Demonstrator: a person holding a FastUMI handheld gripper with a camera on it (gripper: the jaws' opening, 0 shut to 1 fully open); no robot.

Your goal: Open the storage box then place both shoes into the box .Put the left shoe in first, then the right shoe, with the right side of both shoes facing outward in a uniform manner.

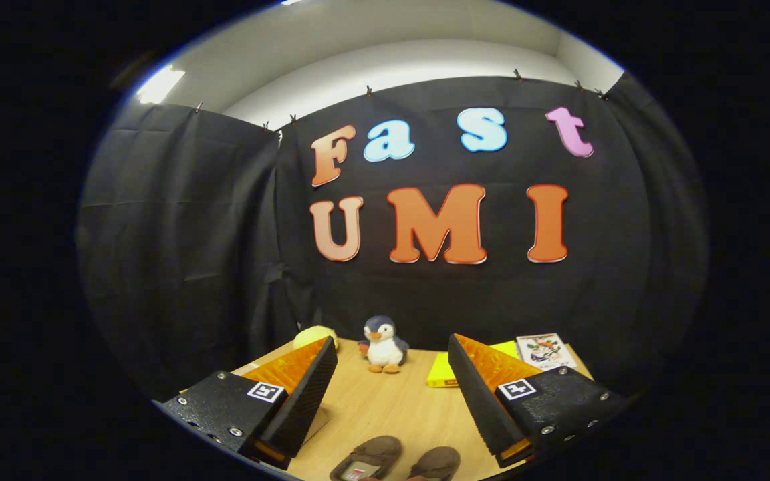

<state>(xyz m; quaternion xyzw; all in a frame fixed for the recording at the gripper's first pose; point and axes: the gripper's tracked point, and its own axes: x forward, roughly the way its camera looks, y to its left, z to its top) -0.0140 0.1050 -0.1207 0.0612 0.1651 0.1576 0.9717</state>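
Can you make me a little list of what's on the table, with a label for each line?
table: light wooden tabletop
toy: small plush penguin, standing beyond the fingers
shoes: two brown slippers side by side, low between the fingers
book: flat yellow book beside the right finger
card: white picture booklet behind the yellow book
lump: round yellow object behind the left finger
gripper: jaws wide open, holding nothing

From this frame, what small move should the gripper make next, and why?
Probably tip down toward the table to find the storage box. The gripper points at the wall, jaws open and empty; the shoes lie beneath them, toy penguin beyond.
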